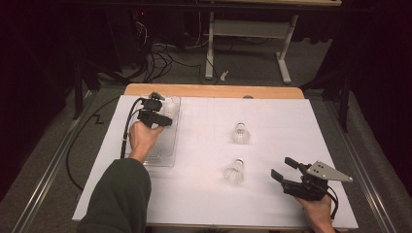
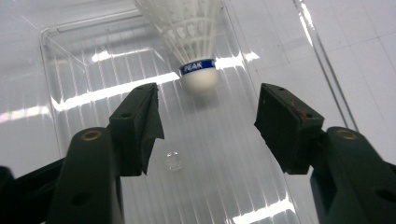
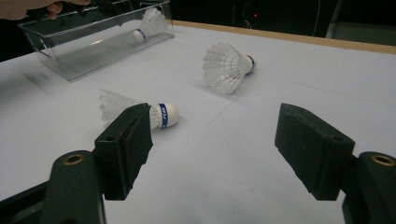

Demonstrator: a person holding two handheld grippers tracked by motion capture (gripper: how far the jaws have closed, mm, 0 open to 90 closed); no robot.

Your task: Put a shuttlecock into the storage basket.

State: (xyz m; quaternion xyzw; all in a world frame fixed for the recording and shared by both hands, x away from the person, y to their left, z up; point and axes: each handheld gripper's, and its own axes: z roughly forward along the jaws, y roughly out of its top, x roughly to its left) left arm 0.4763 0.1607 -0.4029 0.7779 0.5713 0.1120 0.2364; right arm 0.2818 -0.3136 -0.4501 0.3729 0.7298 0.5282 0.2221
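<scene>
Left claw (image 2: 205, 116) spread; shuttlecock (image 2: 194, 42) cork points toward it.

White mat (image 1: 204, 194) covers wooden table (image 1: 214, 91); cables (image 1: 160, 60) and a white desk frame (image 1: 248, 29) behind.

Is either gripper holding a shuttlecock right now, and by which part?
Neither. The left gripper is open above the shuttlecock in the clear tray; the right gripper is open and empty.

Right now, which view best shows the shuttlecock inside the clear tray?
The left gripper view: the shuttlecock lies close up, its blue band readable. The right gripper view shows it small and distant; the high view mostly hides it behind the left tongs.
</scene>
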